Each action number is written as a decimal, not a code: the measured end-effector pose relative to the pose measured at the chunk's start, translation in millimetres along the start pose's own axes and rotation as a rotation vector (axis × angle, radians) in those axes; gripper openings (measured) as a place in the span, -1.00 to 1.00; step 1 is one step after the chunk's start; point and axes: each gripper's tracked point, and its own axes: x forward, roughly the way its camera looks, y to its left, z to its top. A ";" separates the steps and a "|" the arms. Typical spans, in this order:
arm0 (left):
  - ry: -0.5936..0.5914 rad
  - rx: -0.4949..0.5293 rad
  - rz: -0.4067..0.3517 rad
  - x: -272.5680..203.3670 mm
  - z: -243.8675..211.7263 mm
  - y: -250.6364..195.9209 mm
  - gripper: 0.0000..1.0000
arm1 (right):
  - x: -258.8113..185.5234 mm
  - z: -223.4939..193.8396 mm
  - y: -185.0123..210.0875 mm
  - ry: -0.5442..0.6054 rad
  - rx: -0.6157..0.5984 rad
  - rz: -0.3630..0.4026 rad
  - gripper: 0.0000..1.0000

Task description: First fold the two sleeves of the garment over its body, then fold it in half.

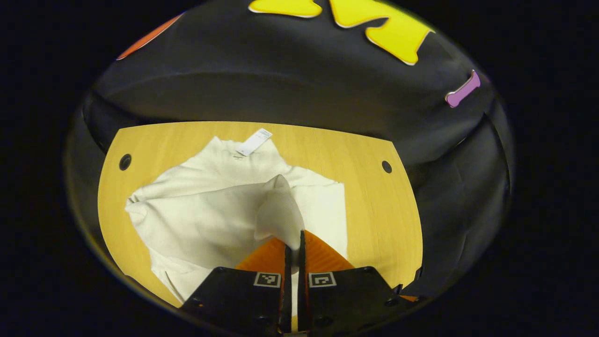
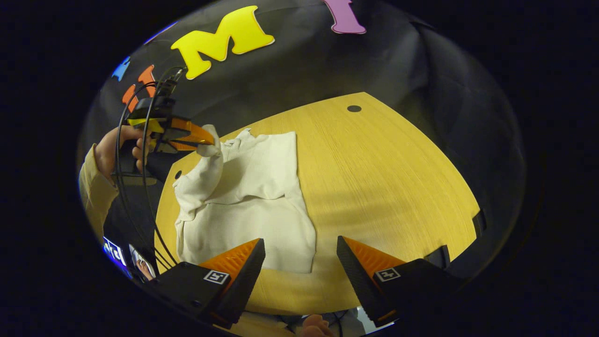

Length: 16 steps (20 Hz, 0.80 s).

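The white garment is lying on the wooden table; its sleeve is rising off the body, pinched in the left gripper, whose fingers are pressing together on the cloth; the right gripper is hovering spread just past the garment's near hem, gripping nothing.

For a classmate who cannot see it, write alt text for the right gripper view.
The left tongs, held in a person's hand, lift a sleeve of the cream fabric garment off the pale wooden table. The right tongs hover open near its hem.
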 end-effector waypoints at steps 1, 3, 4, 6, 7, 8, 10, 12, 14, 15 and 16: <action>0.007 0.010 0.008 10.8 6.0 -16.0 -0.84 | 1.1 -2.7 -4.5 0.002 0.004 -0.013 0.93; 0.038 0.007 0.008 29.3 15.0 -49.0 -0.85 | 1.4 -7.2 -13.0 -0.002 0.016 -0.029 0.93; 0.049 0.004 0.008 34.2 18.9 -62.6 -0.84 | 0.9 -9.9 -14.1 0.003 0.026 -0.028 0.86; 0.074 0.001 -0.003 62.8 -17.0 -27.6 -0.85 | -0.5 -19.8 -19.0 0.017 0.033 -0.031 0.93; 0.089 0.003 -0.013 59.2 -7.0 -73.9 -0.85 | -1.9 -22.2 -22.1 0.019 0.039 -0.033 0.93; 0.110 0.009 -0.016 66.5 -7.0 -81.7 -0.85 | -2.7 -23.0 -23.8 0.019 0.041 -0.034 0.86; 0.151 0.043 -0.006 78.4 -18.5 -84.1 -0.84 | -6.5 -27.3 -29.2 0.022 0.035 -0.034 0.84; 0.180 0.056 -0.020 87.6 -29.4 -91.1 -0.76 | -8.1 -29.8 -34.4 0.025 0.037 -0.028 0.86; 0.174 0.031 -0.022 91.3 -31.6 -95.6 -0.48 | -7.7 -32.6 -38.3 0.033 0.035 -0.023 0.93; 0.163 0.023 -0.026 92.2 -30.7 -99.0 -0.25 | -7.5 -32.6 -40.1 0.035 0.028 -0.024 0.93; 0.152 0.019 -0.035 91.4 -29.8 -101.7 -0.20 | -7.6 -32.2 -43.0 0.035 0.017 -0.024 0.86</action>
